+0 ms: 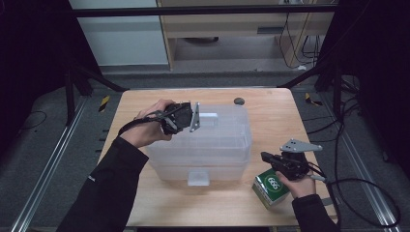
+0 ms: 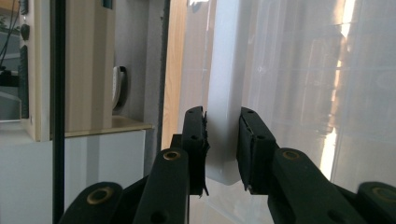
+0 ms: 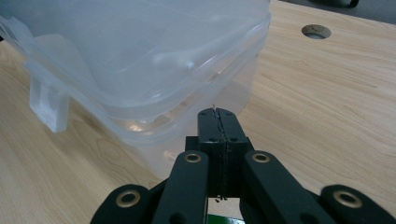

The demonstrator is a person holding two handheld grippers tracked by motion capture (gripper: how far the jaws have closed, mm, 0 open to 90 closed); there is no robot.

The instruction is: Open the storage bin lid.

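A person at a wooden table (image 1: 275, 116) works on a clear plastic storage box (image 1: 212, 154), its lid (image 3: 140, 51) seated on top. The left gripper (image 1: 189, 117) reaches in at the box's far side, where its jaws straddle the white latch tab (image 2: 223, 135) — the tab sits between the pads, which seem to pinch it, though I can't tell how firmly. The right gripper (image 1: 267, 157) hangs just off the box's right-hand corner with its jaws pressed together on nothing, the closed tips pointing at the rim where lid meets tub. A green carton (image 1: 270, 188) stands on the table beside that hand, close to the box and untouched by the jaws.

By the look of it the job is at an early stage — the far latch is in hand but the lid looks fully down, and the near latch (image 1: 198, 178) on the person's side looks folded down too. Freeing both clips and lifting the lid appear yet to come.
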